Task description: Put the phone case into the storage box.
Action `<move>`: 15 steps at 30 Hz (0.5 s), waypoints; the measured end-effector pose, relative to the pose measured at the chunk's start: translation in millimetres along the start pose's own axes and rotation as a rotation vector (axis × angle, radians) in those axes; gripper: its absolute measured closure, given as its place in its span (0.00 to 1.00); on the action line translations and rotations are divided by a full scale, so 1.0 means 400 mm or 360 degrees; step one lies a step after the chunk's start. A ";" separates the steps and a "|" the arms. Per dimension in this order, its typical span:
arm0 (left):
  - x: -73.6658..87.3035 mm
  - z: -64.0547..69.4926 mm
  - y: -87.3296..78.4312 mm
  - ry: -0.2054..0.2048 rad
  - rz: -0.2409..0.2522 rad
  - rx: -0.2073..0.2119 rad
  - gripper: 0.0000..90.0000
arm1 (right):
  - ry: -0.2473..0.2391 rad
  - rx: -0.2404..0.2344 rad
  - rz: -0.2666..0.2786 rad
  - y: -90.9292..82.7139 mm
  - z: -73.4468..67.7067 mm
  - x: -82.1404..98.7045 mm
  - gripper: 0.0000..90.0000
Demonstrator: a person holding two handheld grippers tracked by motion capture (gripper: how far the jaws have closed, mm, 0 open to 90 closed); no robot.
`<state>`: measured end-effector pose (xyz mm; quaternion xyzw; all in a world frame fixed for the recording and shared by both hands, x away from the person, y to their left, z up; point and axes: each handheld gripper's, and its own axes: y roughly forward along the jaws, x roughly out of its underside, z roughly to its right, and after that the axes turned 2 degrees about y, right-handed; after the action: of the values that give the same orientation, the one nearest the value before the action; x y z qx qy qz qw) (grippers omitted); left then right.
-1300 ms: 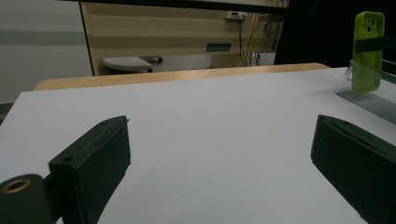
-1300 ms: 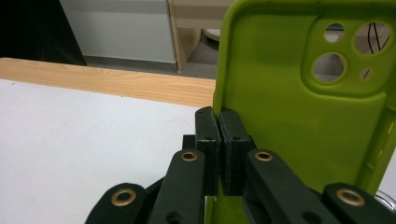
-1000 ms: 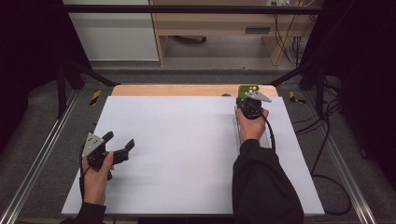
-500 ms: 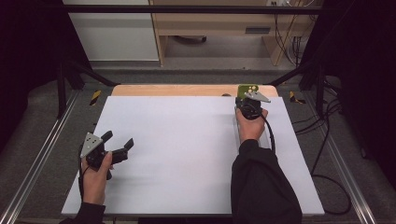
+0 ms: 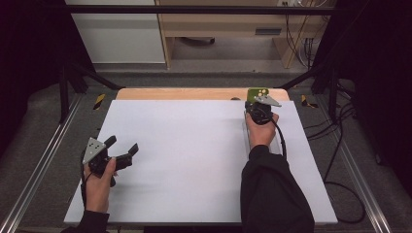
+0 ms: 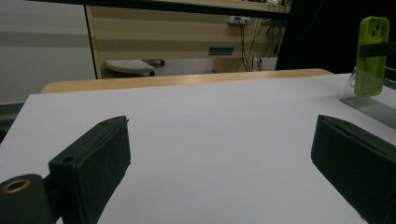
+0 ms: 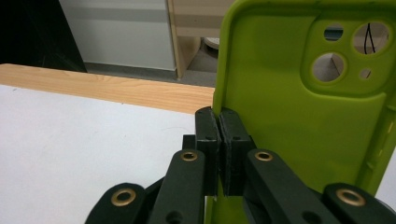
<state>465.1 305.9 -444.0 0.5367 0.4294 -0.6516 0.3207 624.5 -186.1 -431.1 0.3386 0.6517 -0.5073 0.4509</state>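
The right tool point(image 7: 219, 154) is clamped on the edge of the green case point(image 7: 299, 116), held upright at the bench's point(image 5: 194, 145) far side, while the left tool point(image 5: 121, 151) rests apart; next, I judge, comes carrying the case clear.

Desk point(image 5: 194, 160): wide white top, matte, bare over most of its surface. Strip of pale wood point(image 5: 194, 93) exposed along the far edge. At far right, a clear stand point(image 6: 369, 105) rests on the white top, a green phone case point(image 6: 371, 56) upright on it.
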 end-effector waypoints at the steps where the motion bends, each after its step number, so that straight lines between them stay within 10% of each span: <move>1: 0.001 0.000 0.000 -0.0005 -0.0002 -0.0002 0.05 | 0.0001 0.0002 -0.0004 0.000 0.000 0.000 0.98; 15: 0.000 -0.001 -0.001 -0.0010 0.0002 -0.0001 0.05 | -0.0014 0.0013 -0.0066 0.002 0.001 0.005 0.98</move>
<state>465.0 306.4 -443.8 0.5348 0.4283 -0.6530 0.3227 624.6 -186.4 -433.4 0.3247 0.6544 -0.5207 0.4418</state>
